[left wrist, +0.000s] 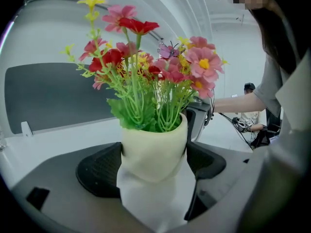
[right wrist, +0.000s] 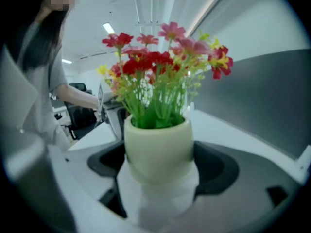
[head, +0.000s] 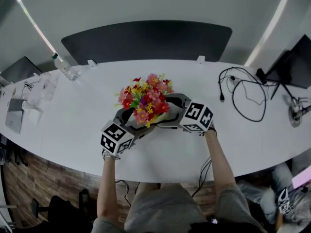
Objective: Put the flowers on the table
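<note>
Holding potted flowers (head: 145, 100) between both grippers.
Fingers (left wrist: 99, 170) of left gripper (head: 127, 119) and right gripper (head: 179, 111) each clamp the cream pot (left wrist: 153, 150), mid-worktop (head: 73, 130), nearer its front edge.

Long white curved counter (head: 73, 140), things at centre and both ends.
Centre: cream round pot (left wrist: 153, 149) w/ red, pink & yellow flowers (head: 145, 100); can't tell if its base touches the top. Left end: clear plastic bottle (head: 64, 68) lying tilted, white papers (head: 41, 92) nr it, grey flat pad (head: 14, 115) by the front edge, dark closed laptop (head: 20, 69) at the far corner. Right end: looped black cables (head: 248, 93), black screen (head: 291, 67) just beyond, small grey stand (head: 295, 113) beside. Rear edge: two small white clips (head: 92, 62), well apart.
</note>
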Demonstrator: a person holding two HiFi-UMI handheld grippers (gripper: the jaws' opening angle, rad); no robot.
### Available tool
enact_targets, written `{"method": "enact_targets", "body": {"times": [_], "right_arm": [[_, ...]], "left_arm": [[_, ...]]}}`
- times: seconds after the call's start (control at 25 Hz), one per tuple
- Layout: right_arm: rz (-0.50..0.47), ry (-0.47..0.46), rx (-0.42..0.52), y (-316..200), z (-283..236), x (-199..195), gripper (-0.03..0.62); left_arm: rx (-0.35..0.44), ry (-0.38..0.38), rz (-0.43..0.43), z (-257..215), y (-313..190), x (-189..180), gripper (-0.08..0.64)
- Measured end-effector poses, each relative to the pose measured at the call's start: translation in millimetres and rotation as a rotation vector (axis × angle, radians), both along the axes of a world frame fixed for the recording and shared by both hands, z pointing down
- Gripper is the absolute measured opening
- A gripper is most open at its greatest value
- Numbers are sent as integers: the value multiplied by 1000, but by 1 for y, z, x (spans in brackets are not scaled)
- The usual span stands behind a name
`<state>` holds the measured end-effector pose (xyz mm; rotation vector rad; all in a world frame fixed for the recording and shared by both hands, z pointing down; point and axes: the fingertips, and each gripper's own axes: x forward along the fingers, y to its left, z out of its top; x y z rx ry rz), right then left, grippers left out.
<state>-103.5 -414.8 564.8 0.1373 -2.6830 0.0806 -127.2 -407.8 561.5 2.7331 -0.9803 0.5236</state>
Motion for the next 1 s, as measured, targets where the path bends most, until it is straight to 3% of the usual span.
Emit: {"method": "enact_targets", "body": {"times": [0.44,0.72,1.0], "right_arm": [[4,64,-14,3,25,9,442],[24,82,-21,4,32,12,442],[41,90,-30,5,34,12,442]], "left_arm": [[-40,-46,-9,24,3,8,434],[-1,-94,-20,27,5,10,434],[0,-91,-52,28,7,7,431]]}}
